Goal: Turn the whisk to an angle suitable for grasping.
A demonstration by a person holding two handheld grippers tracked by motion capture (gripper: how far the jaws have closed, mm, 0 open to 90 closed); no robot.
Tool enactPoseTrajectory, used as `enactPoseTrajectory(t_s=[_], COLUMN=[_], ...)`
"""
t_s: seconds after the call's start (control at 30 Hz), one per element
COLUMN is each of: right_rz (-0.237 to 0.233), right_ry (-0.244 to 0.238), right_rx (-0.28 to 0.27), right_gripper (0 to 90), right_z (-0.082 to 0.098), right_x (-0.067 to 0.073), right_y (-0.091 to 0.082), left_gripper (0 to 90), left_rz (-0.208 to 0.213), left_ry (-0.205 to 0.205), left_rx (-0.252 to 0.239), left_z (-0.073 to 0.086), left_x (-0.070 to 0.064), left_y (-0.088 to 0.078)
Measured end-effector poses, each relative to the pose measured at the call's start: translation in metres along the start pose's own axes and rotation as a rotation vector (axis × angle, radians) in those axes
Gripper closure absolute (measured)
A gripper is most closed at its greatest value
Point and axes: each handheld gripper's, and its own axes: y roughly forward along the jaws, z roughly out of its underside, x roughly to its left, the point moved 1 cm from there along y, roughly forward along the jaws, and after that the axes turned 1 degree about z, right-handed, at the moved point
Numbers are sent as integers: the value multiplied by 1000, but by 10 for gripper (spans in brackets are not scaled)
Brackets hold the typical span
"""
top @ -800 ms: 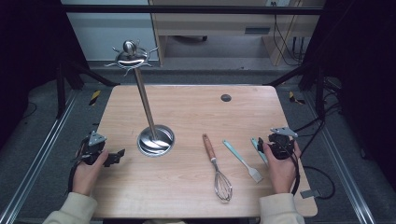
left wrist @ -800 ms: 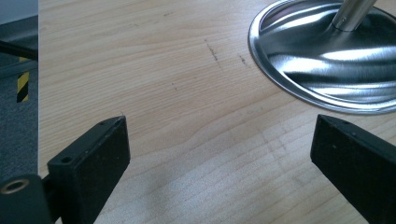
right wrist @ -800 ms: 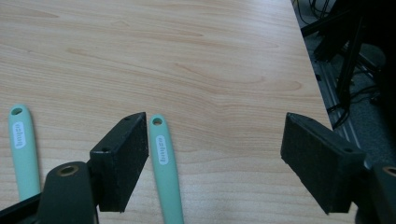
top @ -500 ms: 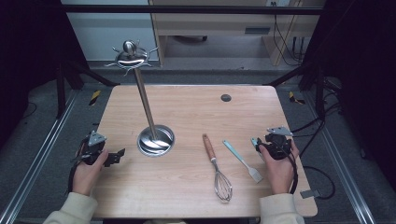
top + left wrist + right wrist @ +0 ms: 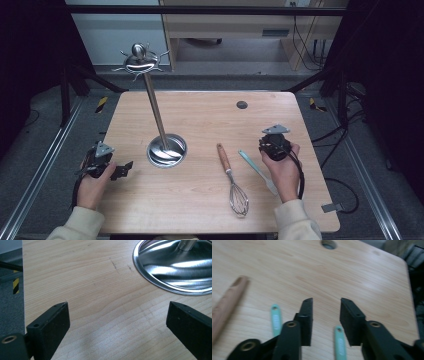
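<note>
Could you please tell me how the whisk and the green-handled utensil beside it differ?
The whisk has a brown wooden handle and a wire cage; the green-handled utensil is slimmer and flat. The whisk's handle points straight away; the utensil lies slanted. Both lie flat on the table, ungripped.

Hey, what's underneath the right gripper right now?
Beneath the right gripper, bare wooden table shows between its open fingers. A green handle lies in the gap, a second one left of the fingers. The gripper body covers their lower ends.
</note>
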Motion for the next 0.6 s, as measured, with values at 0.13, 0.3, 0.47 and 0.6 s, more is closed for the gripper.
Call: enactPoseTrajectory(t_s=[0.13,0.3,0.47,0.6], right_rz=[-99,-165,-216,-243], right_ry=[-73,-136,-159,-188], right_rx=[45,91,137,162], right_gripper=[803,890,900,900], right_z=[-16,-27,-33,-33], right_x=[17,32,48,60], right_y=[11,22,35,43], left_gripper=[46,48,49,50], left_rz=[-5,-7,-4,-3], left_ry=[9,12,18,22], left_rx=[2,10,20,22], left_z=[0,0,0,0], left_x=[0,0,-1,-2], left_y=[-1,0,1,1])
